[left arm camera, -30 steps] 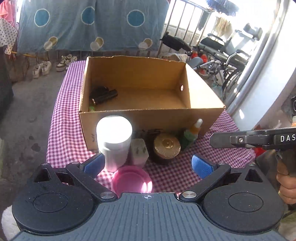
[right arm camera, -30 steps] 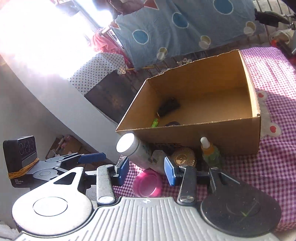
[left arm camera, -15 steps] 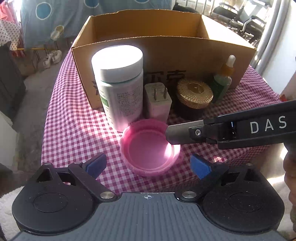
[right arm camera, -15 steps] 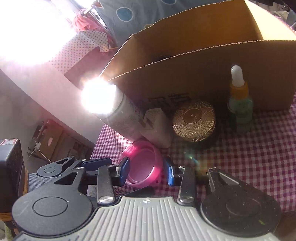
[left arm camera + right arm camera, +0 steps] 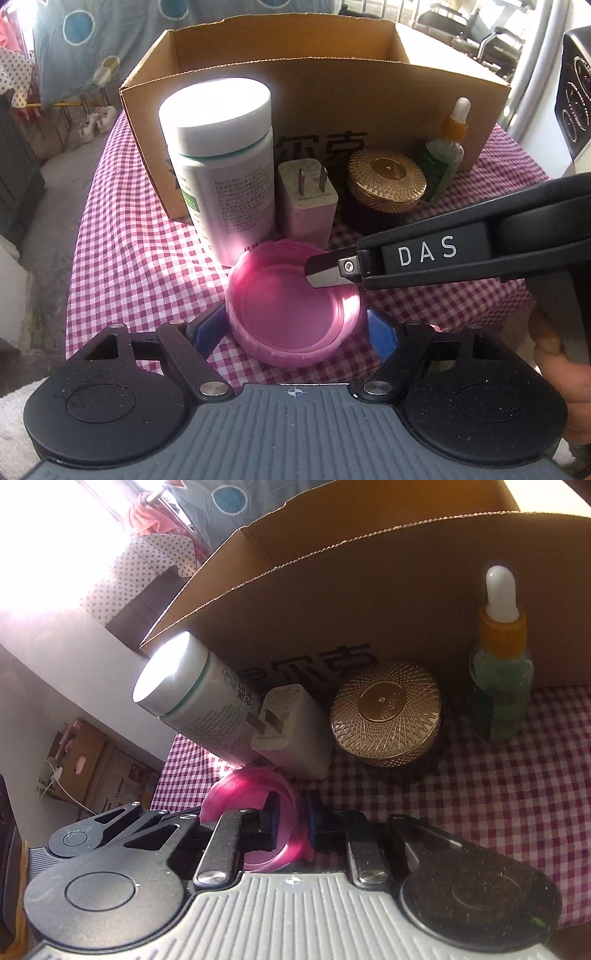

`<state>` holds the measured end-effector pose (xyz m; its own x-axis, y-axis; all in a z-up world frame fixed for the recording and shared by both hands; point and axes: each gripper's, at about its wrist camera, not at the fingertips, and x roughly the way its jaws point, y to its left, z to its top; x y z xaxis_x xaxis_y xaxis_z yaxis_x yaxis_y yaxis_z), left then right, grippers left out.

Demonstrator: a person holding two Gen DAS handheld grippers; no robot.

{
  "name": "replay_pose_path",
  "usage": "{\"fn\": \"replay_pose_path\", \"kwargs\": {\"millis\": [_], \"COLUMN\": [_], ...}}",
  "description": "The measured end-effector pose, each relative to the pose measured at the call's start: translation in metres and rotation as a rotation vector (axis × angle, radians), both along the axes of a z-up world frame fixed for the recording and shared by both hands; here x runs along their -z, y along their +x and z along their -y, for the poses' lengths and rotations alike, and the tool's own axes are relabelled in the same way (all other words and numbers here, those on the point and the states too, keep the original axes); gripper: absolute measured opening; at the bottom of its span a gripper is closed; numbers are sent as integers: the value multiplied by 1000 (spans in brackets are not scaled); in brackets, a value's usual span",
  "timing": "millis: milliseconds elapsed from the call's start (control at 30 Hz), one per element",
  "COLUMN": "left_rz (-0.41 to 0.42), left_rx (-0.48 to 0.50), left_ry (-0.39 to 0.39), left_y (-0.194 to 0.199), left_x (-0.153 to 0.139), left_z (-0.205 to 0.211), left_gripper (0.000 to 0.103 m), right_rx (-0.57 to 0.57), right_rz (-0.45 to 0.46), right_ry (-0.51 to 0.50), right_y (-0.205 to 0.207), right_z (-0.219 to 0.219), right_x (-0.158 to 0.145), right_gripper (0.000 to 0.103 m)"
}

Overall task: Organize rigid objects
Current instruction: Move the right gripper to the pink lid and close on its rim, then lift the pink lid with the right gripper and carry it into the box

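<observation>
Right wrist view: right gripper (image 5: 291, 825) pinches the pink lid's (image 5: 295, 306) rim; left gripper (image 5: 295, 328) closing around it, pads apart.

— What colours show?
— A pink lid (image 5: 291, 306), a white bottle (image 5: 225, 177) banded green, a gold lattice-patterned tin (image 5: 386, 181).
— And the tablecloth (image 5: 140, 258)?
— Magenta-and-white gingham; the box (image 5: 369, 92) is plain brown.

I count one cardboard box (image 5: 388, 96) at twelve o'clock from my left gripper. In front of it: one white pill bottle (image 5: 221, 166), one white plug adapter (image 5: 308, 199), one gold-lidded jar (image 5: 386, 184), one green dropper bottle (image 5: 445, 155). One pink lid (image 5: 291, 306) lies nearest me.
</observation>
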<state>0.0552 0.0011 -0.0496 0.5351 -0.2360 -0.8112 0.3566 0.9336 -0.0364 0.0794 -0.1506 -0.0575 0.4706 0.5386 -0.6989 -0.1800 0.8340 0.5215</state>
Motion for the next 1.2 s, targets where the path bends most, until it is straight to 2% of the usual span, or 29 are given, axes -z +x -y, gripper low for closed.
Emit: {"fn": "replay_pose_path", "kwargs": {"millis": [67, 200, 400, 533, 733, 833, 1000, 1133, 1200], "left_rz": [1, 6, 61, 138, 274, 331, 380, 320, 251], "left_rx": [-3, -5, 1, -4, -9, 2, 18, 25, 31], "left_ry": [3, -11, 10, 22, 13, 9, -18, -33, -32], "left_y": [-3, -10, -32, -49, -55, -43, -1, 44, 78], "left_x": [0, -8, -28, -51, -107, -135, -173, -182, -176], "left_z": [2, 2, 8, 11, 10, 10, 17, 24, 28], "left_gripper": [78, 75, 75, 75, 76, 76, 76, 76, 76], "right_rx": [10, 20, 27, 33, 19, -2, -28, -64, -79], "right_rz": [6, 4, 21, 75, 214, 281, 352, 332, 292], "right_ry": [-1, 3, 25, 53, 115, 128, 127, 61, 29], "right_y": [-3, -12, -33, -47, -55, -46, -3, 53, 82], "right_z": [-1, 1, 5, 12, 21, 26, 34, 33, 31], "right_x": [0, -3, -11, -30, -83, -113, -164, -189, -191], "right_gripper": [12, 12, 12, 12, 12, 12, 12, 12, 12]}}
